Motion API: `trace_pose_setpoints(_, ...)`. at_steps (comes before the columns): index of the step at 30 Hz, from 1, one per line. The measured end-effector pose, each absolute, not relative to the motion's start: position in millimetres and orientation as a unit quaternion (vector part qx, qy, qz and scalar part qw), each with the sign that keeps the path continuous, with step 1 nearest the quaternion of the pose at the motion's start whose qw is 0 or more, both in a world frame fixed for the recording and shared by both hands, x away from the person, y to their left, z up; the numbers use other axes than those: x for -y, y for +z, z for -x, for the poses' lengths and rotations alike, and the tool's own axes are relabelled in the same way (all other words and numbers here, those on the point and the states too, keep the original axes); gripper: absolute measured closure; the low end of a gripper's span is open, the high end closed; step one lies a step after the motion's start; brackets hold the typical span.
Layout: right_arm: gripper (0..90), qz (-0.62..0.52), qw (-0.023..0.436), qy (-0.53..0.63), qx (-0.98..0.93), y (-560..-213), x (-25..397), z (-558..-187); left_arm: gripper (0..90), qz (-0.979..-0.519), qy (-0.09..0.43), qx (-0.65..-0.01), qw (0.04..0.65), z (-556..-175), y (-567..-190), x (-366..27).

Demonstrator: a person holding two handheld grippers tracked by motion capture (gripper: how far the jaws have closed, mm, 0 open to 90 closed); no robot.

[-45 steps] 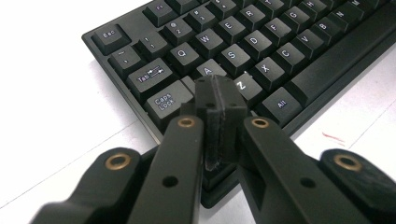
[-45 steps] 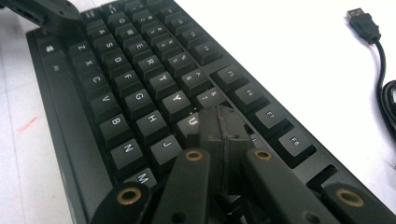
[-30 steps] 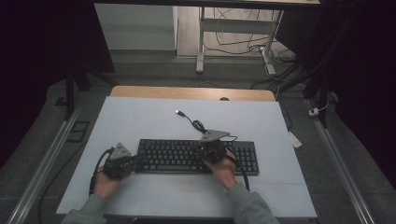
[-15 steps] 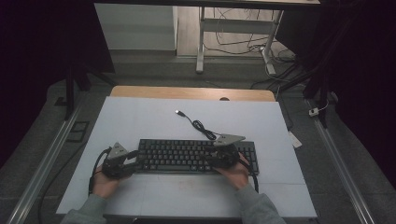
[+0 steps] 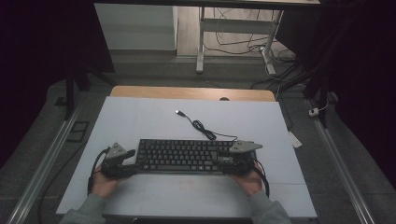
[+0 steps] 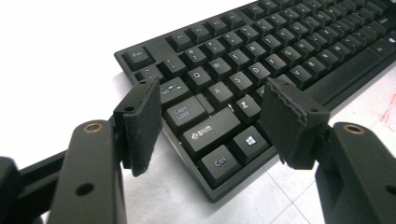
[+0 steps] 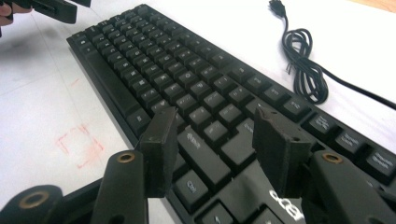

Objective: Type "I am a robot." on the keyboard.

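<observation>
I hold the left gripper [image 5: 133, 160] and right gripper [image 5: 219, 162], jaws apart, at opposite ends of the flat black plastic keyboard [image 5: 180, 155] lying mid-table, apparently poised to grip; next, both should close evenly.

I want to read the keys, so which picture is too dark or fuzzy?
High view: dim, with black surroundings, so the black plastic keyboard shows no readable letters. Left gripper view: bright and sharp, key labels legible, white table washed out by glare. Right gripper view: keys soft, labels faint.
</observation>
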State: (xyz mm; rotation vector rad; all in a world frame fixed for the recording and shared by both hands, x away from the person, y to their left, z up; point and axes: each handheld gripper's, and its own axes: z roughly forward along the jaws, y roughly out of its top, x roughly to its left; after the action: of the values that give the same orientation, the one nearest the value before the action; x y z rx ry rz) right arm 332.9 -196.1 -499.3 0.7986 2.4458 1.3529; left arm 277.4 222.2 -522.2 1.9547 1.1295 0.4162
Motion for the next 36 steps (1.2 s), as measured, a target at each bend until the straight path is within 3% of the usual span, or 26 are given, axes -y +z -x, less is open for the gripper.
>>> trace_pose_setpoints(10, 50.0, -0.286, 0.125, 0.466, -0.828, -500.7, 212.7, -323.9, 39.5, -0.781, 0.162, -0.439, 0.414, -276.3, -516.0, -218.4)
trace_pose_setpoints(26, 49.6, -0.296, 0.132, 0.472, -0.82, -498.0, 229.1, -316.2, 57.6, -0.819, 0.124, -0.39, 0.402, -295.7, -487.7, -181.6)
trace_pose_setpoints(36, 49.4, -0.299, 0.133, 0.465, -0.823, -500.8, 230.1, -315.1, 87.3, -0.847, 0.089, -0.346, 0.394, -300.5, -494.5, -150.3)
